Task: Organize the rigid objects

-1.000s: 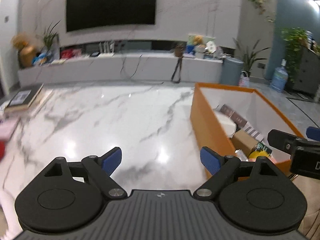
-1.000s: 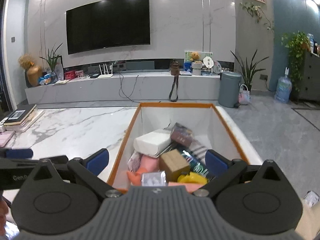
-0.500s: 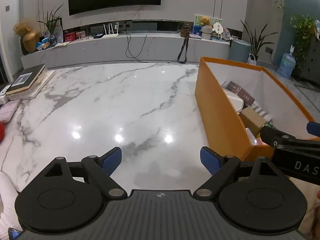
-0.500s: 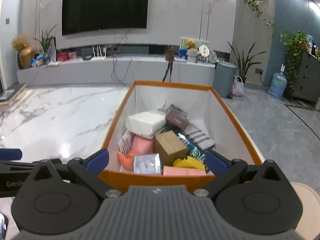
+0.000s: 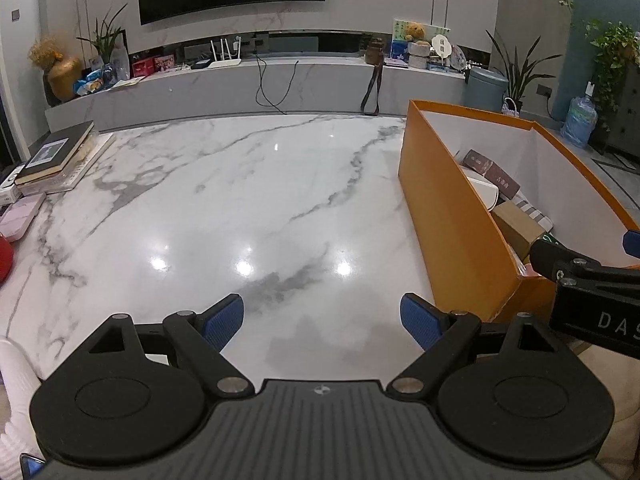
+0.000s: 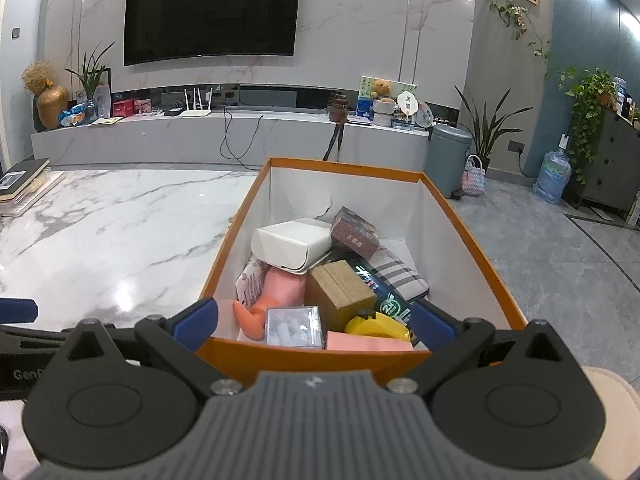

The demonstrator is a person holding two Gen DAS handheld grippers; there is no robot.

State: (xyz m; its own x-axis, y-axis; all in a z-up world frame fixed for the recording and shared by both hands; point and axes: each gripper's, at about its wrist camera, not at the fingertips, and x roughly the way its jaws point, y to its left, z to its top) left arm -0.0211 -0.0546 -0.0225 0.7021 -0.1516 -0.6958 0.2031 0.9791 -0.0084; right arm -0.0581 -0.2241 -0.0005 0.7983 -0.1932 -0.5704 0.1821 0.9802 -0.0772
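Note:
An orange box with white inner walls stands on the marble table. It holds several objects: a white case, a brown cardboard box, a dark red pack, a clear plastic case, a yellow item and pink items. My right gripper is open and empty, just in front of the box's near wall. My left gripper is open and empty above bare marble, left of the box.
A stack of books and a pink case lie at the table's left edge. A red object shows at the far left. The right gripper's body reaches in at the left wrist view's right side.
Both grippers have pulled back toward me and risen a little, so the box and table look farther off. Both stay open and empty.

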